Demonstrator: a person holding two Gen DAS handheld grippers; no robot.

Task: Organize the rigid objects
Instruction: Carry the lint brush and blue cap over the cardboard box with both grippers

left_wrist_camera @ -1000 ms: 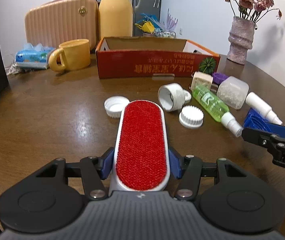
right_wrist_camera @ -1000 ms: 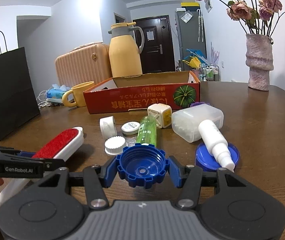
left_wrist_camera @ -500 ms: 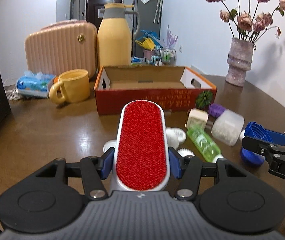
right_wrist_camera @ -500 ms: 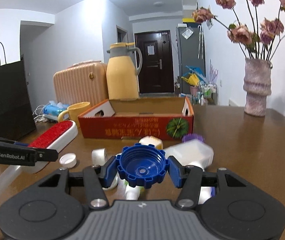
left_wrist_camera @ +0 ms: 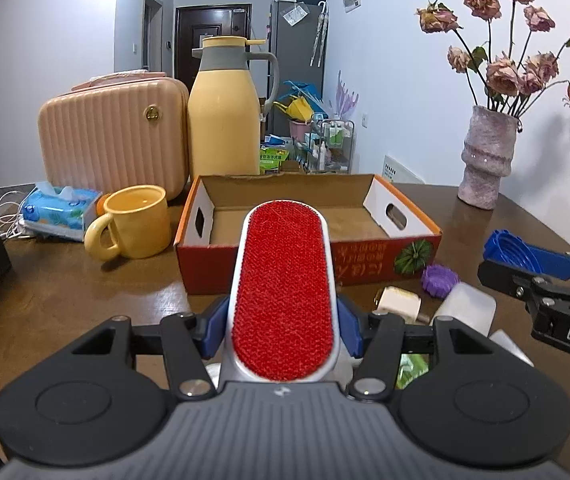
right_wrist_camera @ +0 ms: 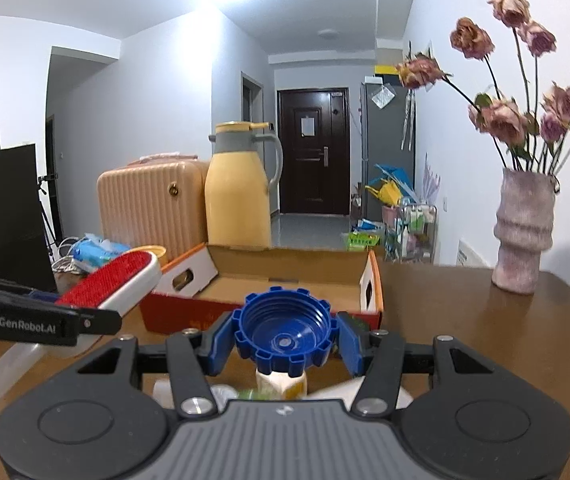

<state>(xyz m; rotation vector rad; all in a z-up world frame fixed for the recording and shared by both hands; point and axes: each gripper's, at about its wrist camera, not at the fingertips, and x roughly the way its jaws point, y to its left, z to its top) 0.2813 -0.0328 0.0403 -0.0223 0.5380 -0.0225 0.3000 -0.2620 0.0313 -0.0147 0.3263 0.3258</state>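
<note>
My left gripper (left_wrist_camera: 283, 326) is shut on a lint brush (left_wrist_camera: 283, 280) with a red pad and white body, held off the table and pointing at the open red cardboard box (left_wrist_camera: 365, 262). The right gripper (right_wrist_camera: 283, 340) is shut on a blue ribbed cap (right_wrist_camera: 283, 330), hollow side toward the camera, also raised in front of that box (right_wrist_camera: 285, 280). In the left wrist view the right gripper (left_wrist_camera: 497, 256) with its blue cap (left_wrist_camera: 503, 246) shows at the right edge. The brush (right_wrist_camera: 113, 278) and left gripper appear at the left of the right wrist view.
On the brown table (left_wrist_camera: 65, 300) lie a purple cap (left_wrist_camera: 439, 276), a cream cube (left_wrist_camera: 397, 300) and a frosted container (left_wrist_camera: 465, 308) before the box. A yellow mug (left_wrist_camera: 137, 222), tissue pack (left_wrist_camera: 59, 210), pink case (left_wrist_camera: 113, 140), yellow jug (left_wrist_camera: 225, 112) and flower vase (left_wrist_camera: 487, 156) stand behind.
Both grippers have risen and moved toward the box with brush and cap still held. The loose items on the table have dropped low in both views.
</note>
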